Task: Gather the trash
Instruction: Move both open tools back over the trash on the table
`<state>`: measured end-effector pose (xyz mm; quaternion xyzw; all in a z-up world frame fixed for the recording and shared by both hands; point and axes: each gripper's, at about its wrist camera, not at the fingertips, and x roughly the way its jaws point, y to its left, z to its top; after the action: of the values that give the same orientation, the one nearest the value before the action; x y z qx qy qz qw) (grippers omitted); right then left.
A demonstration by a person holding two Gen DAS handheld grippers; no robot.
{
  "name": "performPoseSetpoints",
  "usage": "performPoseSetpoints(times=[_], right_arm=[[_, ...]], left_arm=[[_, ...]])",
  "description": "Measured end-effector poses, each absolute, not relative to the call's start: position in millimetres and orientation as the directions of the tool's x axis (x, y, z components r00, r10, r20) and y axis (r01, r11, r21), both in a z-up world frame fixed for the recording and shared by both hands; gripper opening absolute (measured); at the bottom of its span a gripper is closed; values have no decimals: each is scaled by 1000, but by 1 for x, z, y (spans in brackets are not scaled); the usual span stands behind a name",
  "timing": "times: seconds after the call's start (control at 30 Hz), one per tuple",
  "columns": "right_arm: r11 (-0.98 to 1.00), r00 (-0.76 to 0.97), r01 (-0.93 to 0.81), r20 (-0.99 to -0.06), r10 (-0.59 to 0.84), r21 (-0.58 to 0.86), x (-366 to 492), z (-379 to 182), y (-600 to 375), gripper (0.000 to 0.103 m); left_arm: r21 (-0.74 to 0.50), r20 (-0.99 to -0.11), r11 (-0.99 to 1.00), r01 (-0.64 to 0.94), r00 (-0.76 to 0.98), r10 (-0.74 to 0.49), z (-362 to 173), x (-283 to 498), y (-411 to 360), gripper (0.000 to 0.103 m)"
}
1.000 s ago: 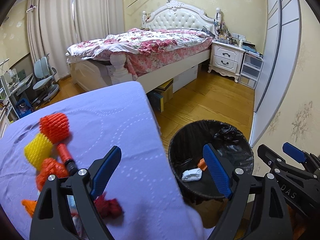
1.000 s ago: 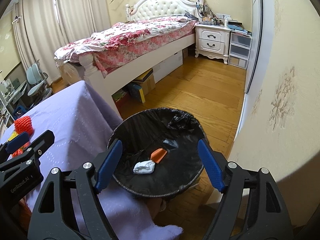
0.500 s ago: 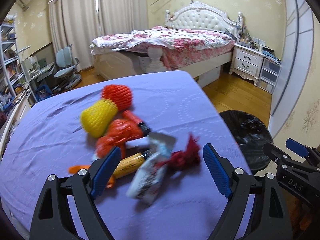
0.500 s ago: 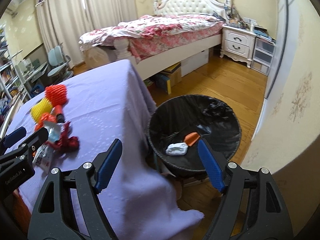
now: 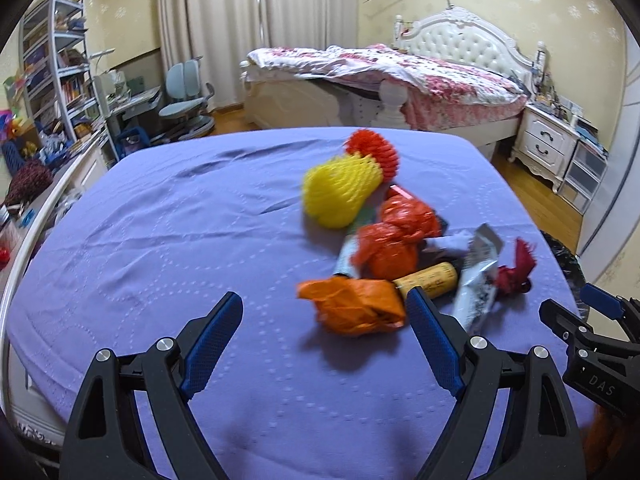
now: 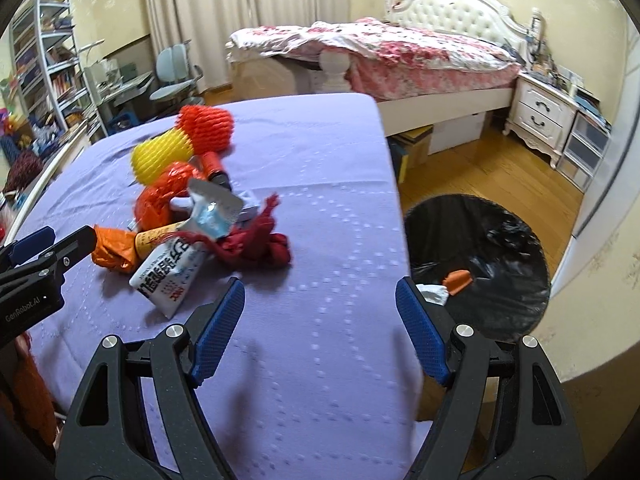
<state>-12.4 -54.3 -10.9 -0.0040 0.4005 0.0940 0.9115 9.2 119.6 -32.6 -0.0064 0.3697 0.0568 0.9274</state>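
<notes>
A pile of trash lies on the purple-clothed table [image 5: 160,240]: yellow foam net [image 5: 340,190], red foam net [image 5: 374,150], orange-red bag [image 5: 394,240], orange wrapper [image 5: 356,306], yellow tube [image 5: 428,280], white packet [image 5: 476,280] and dark red rag [image 5: 514,272]. My left gripper [image 5: 324,340] is open and empty, with the orange wrapper just beyond its fingertips. My right gripper [image 6: 320,332] is open and empty over bare cloth near the table's right edge, with the rag [image 6: 256,244] ahead to its left. The black-lined bin [image 6: 480,264] stands on the floor to the right.
The bin holds a crumpled white paper [image 6: 432,294] and an orange scrap [image 6: 458,280]. A bed [image 5: 400,76] and a nightstand [image 5: 548,148] stand behind the table. A desk, chairs [image 5: 186,92] and shelves [image 5: 60,64] fill the far left.
Both grippers swung left, away from the bin and over the table. The trash pile now lies right in front of the left gripper. Both stay open.
</notes>
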Motion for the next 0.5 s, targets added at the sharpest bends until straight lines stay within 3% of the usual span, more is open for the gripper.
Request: performPoseSetpoints(times=[0.5], right_arm=[[982,624,-186,-768,145,35,-2,-17,-32,76]], left_arm=[[29,-697,988,-154,705,130,-43,5,150,84]])
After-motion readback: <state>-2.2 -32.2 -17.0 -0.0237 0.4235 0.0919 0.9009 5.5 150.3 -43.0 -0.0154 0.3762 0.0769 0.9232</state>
